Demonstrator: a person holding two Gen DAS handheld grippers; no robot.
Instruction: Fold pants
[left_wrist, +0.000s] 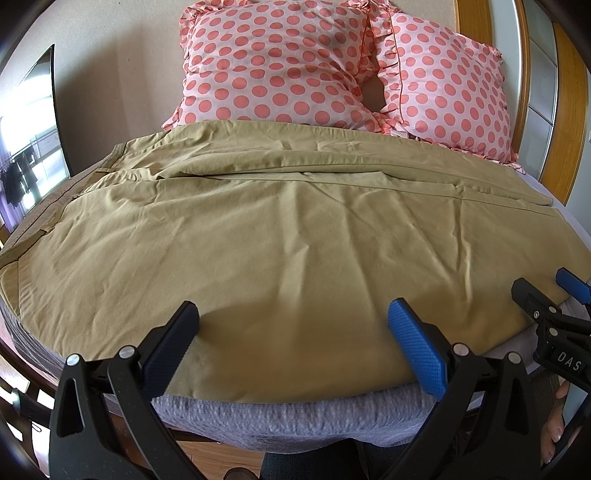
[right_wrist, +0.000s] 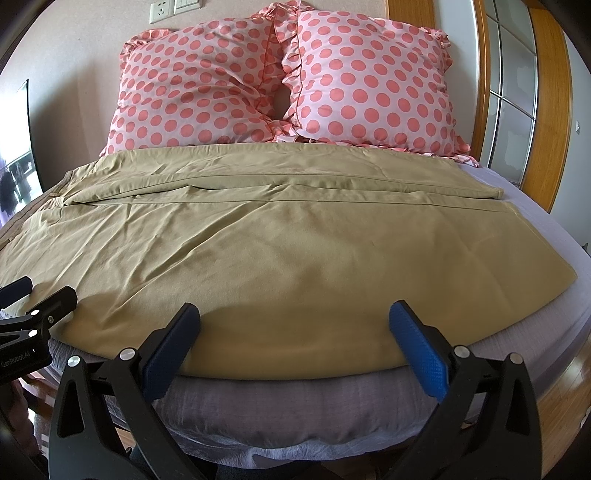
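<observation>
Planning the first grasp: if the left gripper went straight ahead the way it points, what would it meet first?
Probably the khaki pants: the open left gripper hangs at their near edge, low over the bed. Its height above the cloth is unclear.

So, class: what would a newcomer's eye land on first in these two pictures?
First, the two pink polka-dot pillows propped at the head of the bed. Next, the khaki pants spread flat across the grey bedsheet. Nearest, the open left hand-held gripper and right hand-held gripper hover at the pants' near edge.
</observation>
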